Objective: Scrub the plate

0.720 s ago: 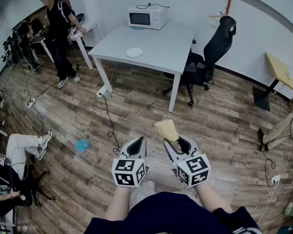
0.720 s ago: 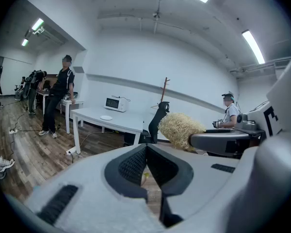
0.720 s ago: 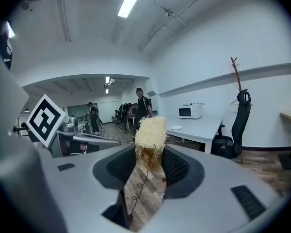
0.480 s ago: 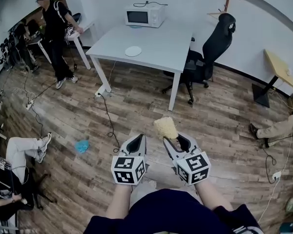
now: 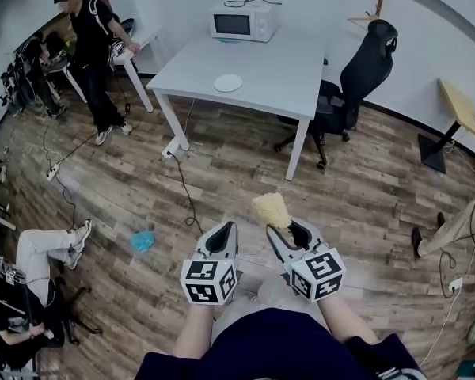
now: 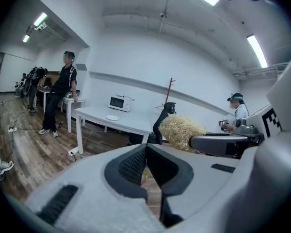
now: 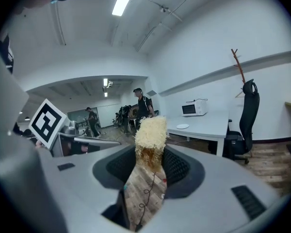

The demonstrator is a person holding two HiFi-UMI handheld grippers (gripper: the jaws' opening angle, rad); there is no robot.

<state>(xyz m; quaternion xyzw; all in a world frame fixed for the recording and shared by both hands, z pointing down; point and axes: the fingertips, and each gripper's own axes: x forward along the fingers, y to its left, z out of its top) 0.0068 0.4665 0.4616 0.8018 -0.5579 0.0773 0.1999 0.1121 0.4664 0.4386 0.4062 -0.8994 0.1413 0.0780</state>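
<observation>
A small white plate lies on the white table far ahead, near a microwave; it also shows as the plate and plate in the gripper views. My right gripper is shut on a pale yellow scrubbing sponge, whose tuft sticks out past the jaws as the sponge. My left gripper hangs beside it, shut with nothing between its fingers. Both grippers are held over the wooden floor, well short of the table.
A black office chair stands at the table's right end. A cable runs across the floor from the table leg. A blue cloth lies on the floor at left. A person stands at the far left and others sit nearby.
The view has shifted slightly, so the table and chair sit a bit further right and lower in the picture. Both grippers keep their pose, and the sponge stays held.
</observation>
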